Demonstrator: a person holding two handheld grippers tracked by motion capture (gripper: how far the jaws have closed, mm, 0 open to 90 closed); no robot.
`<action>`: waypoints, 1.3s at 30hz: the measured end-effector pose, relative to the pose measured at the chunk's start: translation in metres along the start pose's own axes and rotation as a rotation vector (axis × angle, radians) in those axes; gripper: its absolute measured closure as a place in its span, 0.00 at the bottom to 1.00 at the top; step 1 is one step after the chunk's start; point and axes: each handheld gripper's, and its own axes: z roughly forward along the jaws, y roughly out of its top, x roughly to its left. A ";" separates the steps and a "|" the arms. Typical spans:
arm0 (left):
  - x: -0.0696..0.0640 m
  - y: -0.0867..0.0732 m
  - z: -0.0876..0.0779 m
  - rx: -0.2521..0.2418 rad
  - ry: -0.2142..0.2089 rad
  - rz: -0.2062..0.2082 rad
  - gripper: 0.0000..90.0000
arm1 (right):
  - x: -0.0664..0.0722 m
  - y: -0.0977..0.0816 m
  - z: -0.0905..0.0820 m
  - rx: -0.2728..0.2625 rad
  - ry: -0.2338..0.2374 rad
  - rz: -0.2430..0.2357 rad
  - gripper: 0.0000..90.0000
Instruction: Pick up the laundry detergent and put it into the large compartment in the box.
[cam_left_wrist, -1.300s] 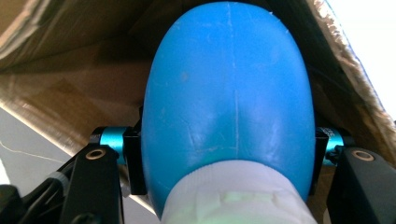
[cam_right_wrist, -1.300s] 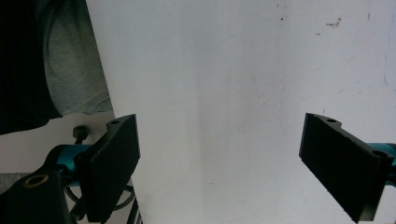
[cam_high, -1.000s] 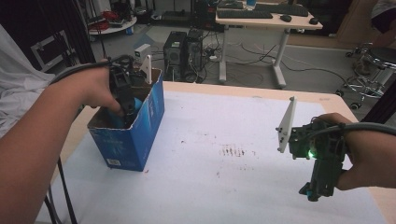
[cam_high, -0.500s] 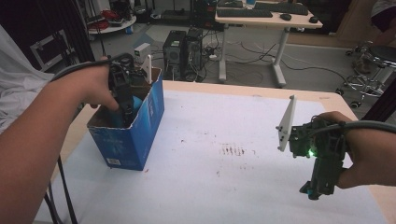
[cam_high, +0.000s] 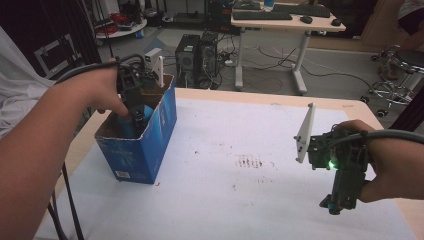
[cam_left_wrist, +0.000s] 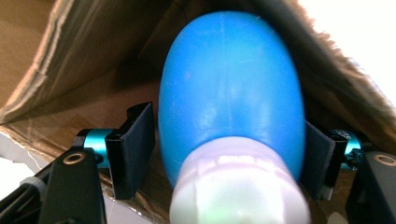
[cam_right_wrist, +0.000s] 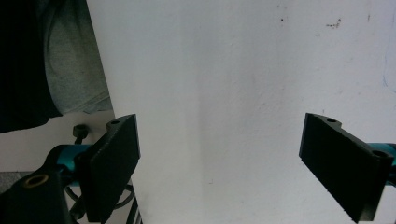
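So my left gripper (cam_high: 136, 116) is down inside the blue cardboard box (cam_high: 150, 145) at the left side of the table (cam_high: 240, 200), and in the left gripper view the jaws sit on either side of a blue rounded bottle (cam_left_wrist: 231, 88) with a pale cap (cam_left_wrist: 238, 191) pointing back toward the camera. Looks clamped on its widest part, both pads touching the sides. My guess is smooth plastic, fairly light and a bit squeezy, so it could slip out if I pinch on the curve. I'd rather grip lower near the cap shoulder where it narrows. My right gripper (cam_high: 340, 200) hangs over the white tabletop at the right, jaws wide apart, holding nothing
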 end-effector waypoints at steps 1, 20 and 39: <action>-0.001 -0.001 -0.001 0.003 0.002 -0.001 0.31 | 0.000 -0.001 0.000 -0.001 0.001 0.000 0.13; -0.011 -0.012 -0.037 -0.015 0.028 0.023 0.21 | 0.004 0.002 -0.004 -0.005 -0.010 -0.006 0.13; -0.022 -0.010 -0.085 -0.078 0.071 0.083 0.12 | 0.002 0.002 -0.006 -0.007 -0.013 0.001 0.13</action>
